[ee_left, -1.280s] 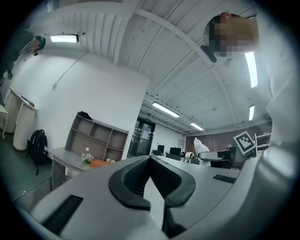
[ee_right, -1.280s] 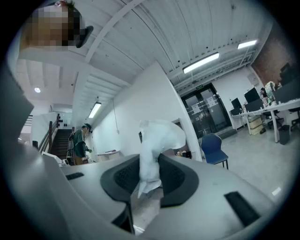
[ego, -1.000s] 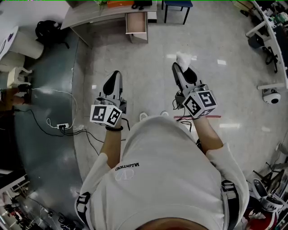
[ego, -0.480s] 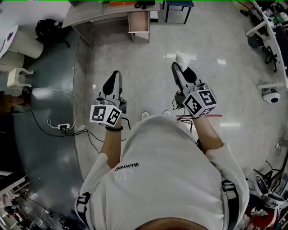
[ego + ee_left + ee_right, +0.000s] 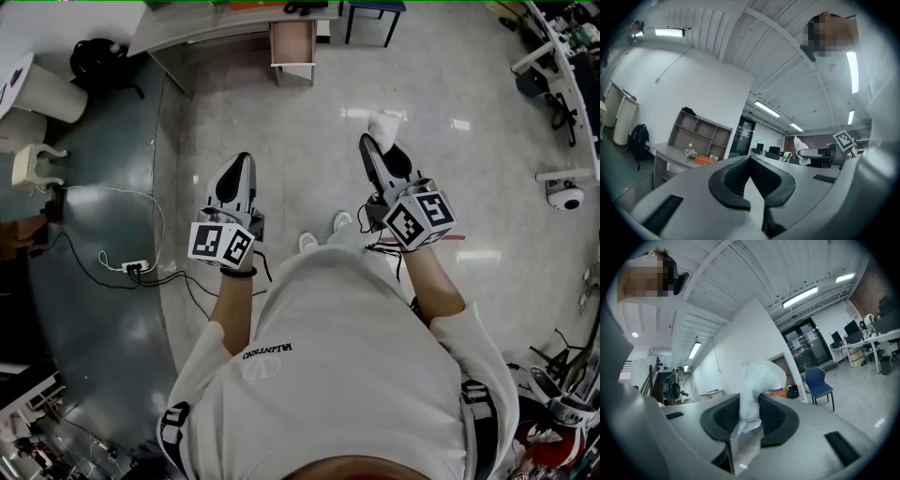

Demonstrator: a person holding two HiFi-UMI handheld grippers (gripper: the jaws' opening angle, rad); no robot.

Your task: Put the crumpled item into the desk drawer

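A crumpled white paper (image 5: 384, 126) sticks out ahead of my right gripper (image 5: 378, 146), whose jaws are shut on it. In the right gripper view the crumpled paper (image 5: 757, 379) rises between the dark pads (image 5: 780, 420) of the right gripper (image 5: 751, 404). My left gripper (image 5: 238, 165) is held level beside it over the pale floor, shut and empty; in its own view the left gripper (image 5: 750, 161) has its pad tips touching. The desk (image 5: 202, 26) stands far ahead at the top of the head view, with its open drawer (image 5: 292, 42) pulled out toward me.
A blue chair (image 5: 373, 11) stands right of the drawer. A black backpack (image 5: 98, 61) and a white bin (image 5: 42, 89) are at the far left. Cables and a power strip (image 5: 131, 265) lie on the dark floor to my left. A white device (image 5: 565, 199) sits at the right.
The desk and drawer have drifted slightly up and right in the head view, and my shoes now show further forward. Both grippers keep their pose, the right still holding the paper.
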